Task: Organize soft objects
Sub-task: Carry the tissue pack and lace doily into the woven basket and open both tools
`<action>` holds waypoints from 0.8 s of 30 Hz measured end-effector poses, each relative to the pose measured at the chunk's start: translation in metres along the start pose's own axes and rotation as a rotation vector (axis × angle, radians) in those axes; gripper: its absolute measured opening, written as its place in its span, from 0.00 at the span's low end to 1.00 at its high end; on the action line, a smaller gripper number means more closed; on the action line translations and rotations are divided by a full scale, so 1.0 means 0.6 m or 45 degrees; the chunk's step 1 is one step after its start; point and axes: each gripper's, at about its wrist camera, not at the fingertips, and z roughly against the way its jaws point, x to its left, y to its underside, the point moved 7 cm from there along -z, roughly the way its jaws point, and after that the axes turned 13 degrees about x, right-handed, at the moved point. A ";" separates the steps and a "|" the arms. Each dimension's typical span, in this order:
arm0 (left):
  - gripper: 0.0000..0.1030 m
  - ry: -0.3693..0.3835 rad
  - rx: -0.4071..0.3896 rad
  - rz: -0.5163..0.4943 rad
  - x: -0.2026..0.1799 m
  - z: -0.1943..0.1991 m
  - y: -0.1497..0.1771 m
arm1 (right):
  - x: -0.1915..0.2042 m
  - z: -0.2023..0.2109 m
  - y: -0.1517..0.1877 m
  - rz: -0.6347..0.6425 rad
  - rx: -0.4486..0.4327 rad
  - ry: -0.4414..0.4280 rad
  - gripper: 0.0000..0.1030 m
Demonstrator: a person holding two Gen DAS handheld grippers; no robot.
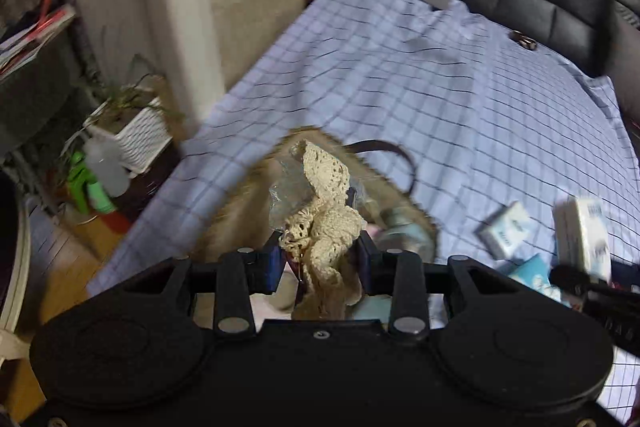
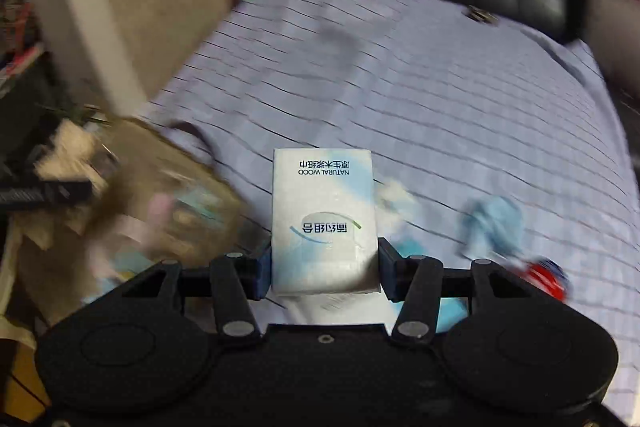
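Fingers of the left gripper (image 1: 320,255) are clamped on a cream lace cloth (image 1: 326,223), which bunches between the pads, rises above them and hangs below. Directly ahead of and below these fingers sits the woven basket (image 1: 236,215), with its dark handle (image 1: 394,157) arching over the far side; some clear wrap and pale items already lie inside. The cloth's long axis runs roughly along the fingers, toward the basket, so a release here would likely drop it into the opening.

Further right on the checked sheet (image 1: 440,87) lie loose tissue packs (image 1: 506,231), well apart from the basket.

Fingers of the right gripper (image 2: 324,267) are closed on a tissue pack (image 2: 324,219), pads pressing its two long sides near the close end. Its long axis points straight out along the fingers, over bare sheet. From this hand the basket (image 2: 160,195) lies to the left, blurred, with the left gripper over it. My judgement is that the pack has to travel leftward before it can be let go, and that the left hand is the nearer one. A blue soft thing (image 2: 494,223) and a red item (image 2: 544,277) lie to the right.
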 end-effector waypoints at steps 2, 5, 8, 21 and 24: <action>0.36 -0.005 0.006 0.019 0.026 0.002 0.006 | 0.047 0.003 -0.019 0.024 -0.022 -0.053 0.49; 0.36 -0.016 0.020 0.044 0.061 -0.002 0.017 | 0.110 0.005 -0.045 0.049 -0.042 -0.125 0.49; 0.41 -0.007 0.048 0.064 0.085 -0.015 0.026 | 0.166 0.004 -0.064 0.067 -0.058 -0.178 0.50; 0.63 -0.064 -0.025 0.004 0.092 -0.008 0.029 | 0.166 -0.032 -0.091 -0.018 -0.084 -0.178 0.69; 0.64 -0.037 -0.012 0.000 0.092 -0.009 0.027 | 0.144 -0.039 -0.087 -0.047 -0.060 -0.149 0.69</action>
